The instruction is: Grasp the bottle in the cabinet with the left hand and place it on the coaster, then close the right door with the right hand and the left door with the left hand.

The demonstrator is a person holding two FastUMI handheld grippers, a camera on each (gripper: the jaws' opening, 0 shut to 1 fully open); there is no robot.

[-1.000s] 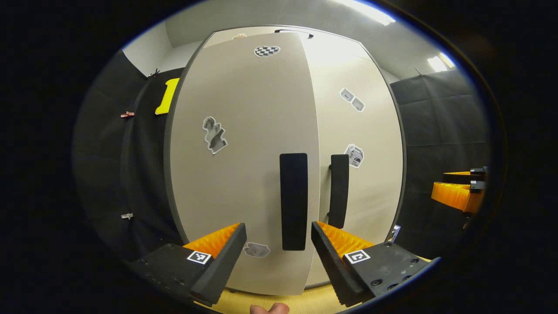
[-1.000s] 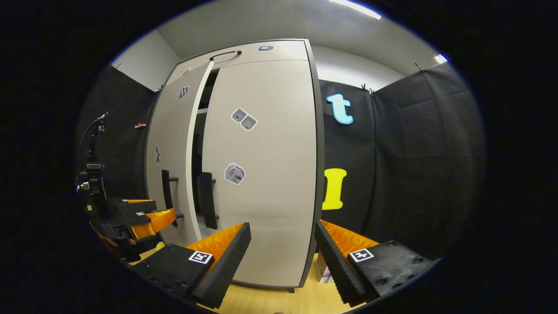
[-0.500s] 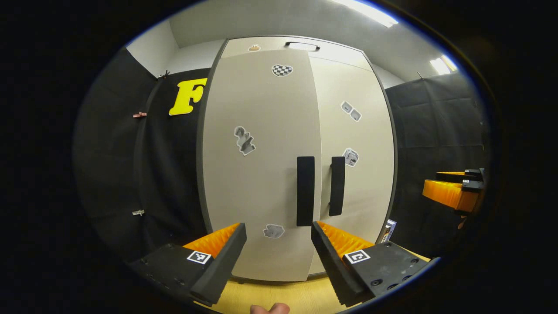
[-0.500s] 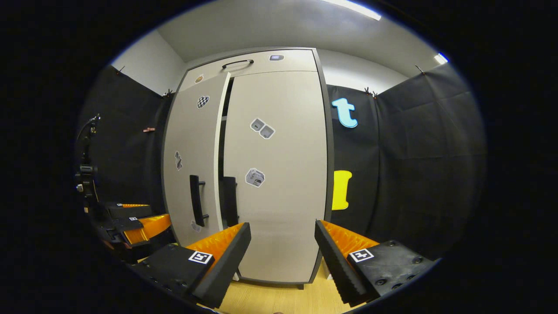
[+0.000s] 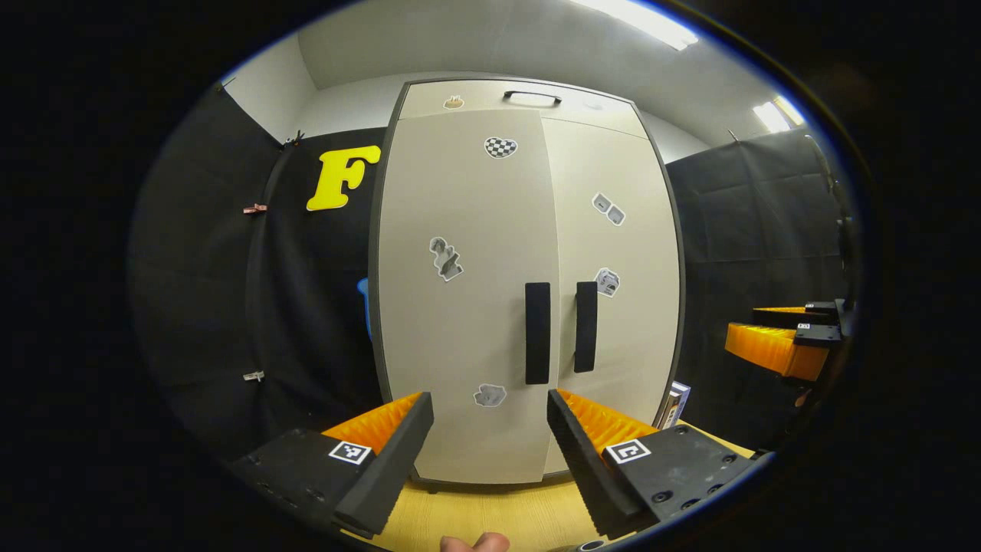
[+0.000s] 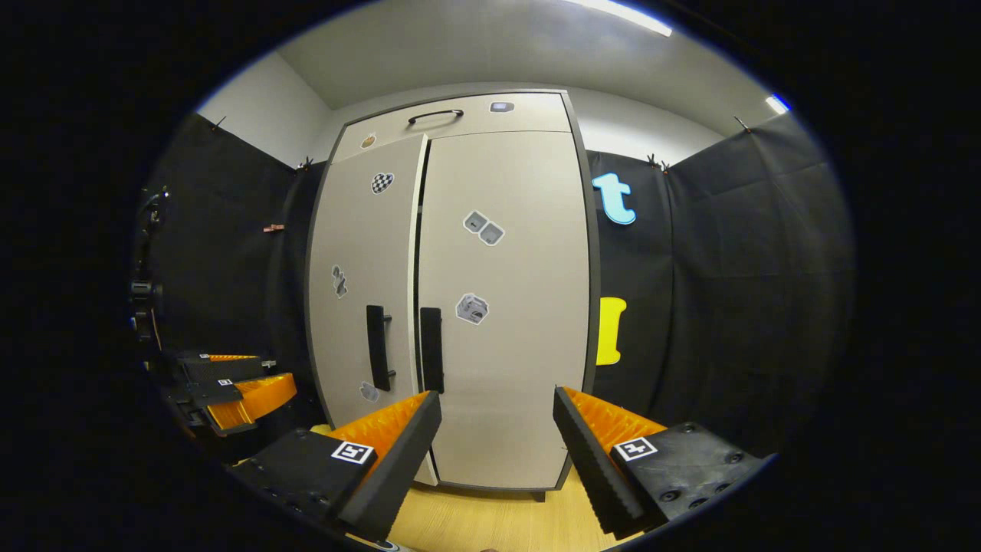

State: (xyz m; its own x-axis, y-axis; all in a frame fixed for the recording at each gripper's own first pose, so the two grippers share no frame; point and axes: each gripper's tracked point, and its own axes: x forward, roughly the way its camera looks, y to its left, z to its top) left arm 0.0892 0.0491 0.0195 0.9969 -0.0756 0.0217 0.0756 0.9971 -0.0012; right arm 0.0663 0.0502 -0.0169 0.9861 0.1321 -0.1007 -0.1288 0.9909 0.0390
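The tall beige two-door cabinet (image 5: 529, 291) stands straight ahead of both tools, its right door (image 6: 506, 307) flush and its left door (image 6: 368, 299) seemingly a sliver proud along the vertical centre seam. The left gripper (image 5: 490, 441), wide open and empty, faces the left door's upright black bar handle (image 5: 537, 333), nearer it than the right gripper (image 6: 497, 445), also spread and empty. The bottle and coaster cannot be made out; open wooden floor (image 6: 498, 521) lies before the cabinet.

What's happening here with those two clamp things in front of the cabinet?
A person holds a two-finger gripper in each hand, facing a tall pale cabinet. The left gripper and the right gripper are both open, hold nothing and touch nothing. The right door looks closed. The left door looks nearly shut, with a thin dark gap beside it in the right gripper view. The two dark handles sit side by side at the middle.
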